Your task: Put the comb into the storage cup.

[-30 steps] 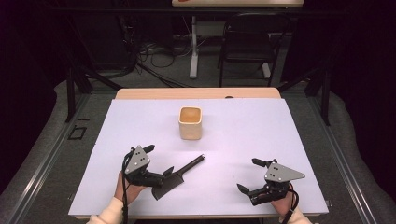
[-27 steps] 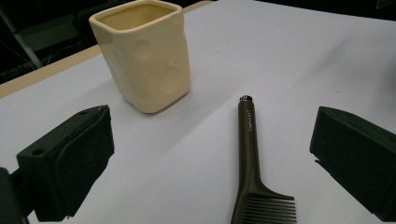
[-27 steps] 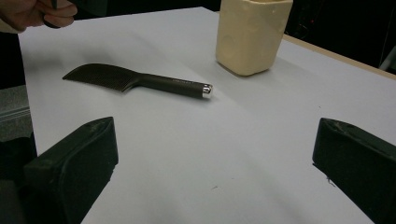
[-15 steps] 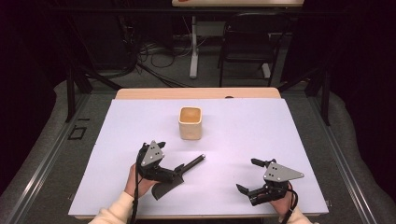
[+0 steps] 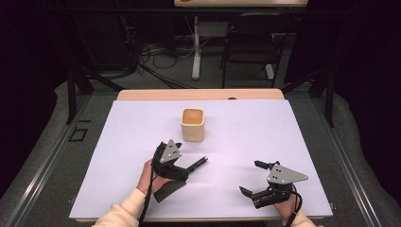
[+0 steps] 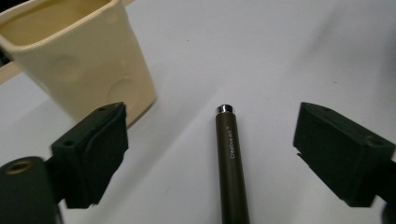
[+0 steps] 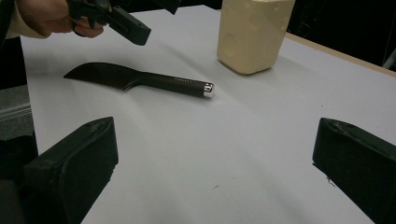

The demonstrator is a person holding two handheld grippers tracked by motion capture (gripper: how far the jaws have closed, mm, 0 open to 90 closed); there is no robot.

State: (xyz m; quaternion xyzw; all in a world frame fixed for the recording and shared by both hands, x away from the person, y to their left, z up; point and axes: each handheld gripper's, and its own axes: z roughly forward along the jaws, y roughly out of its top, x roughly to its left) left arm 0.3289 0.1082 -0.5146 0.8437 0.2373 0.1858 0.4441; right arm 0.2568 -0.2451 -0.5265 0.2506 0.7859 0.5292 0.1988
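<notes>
High view: I am bringing my left tool over the knife lying near the cup, jaws closing but not yet gripping its handle; my right tool is waiting open.

knife: matt dark handle, looks like plastic, shiny metal end cap, blade dark and dull with a serrated edge. cup cream, smooth, faint sheen, shallow dimples, plastic or ceramic unclear. table top matt pale sheet, wood far edge; gripper pads matt black.
</notes>
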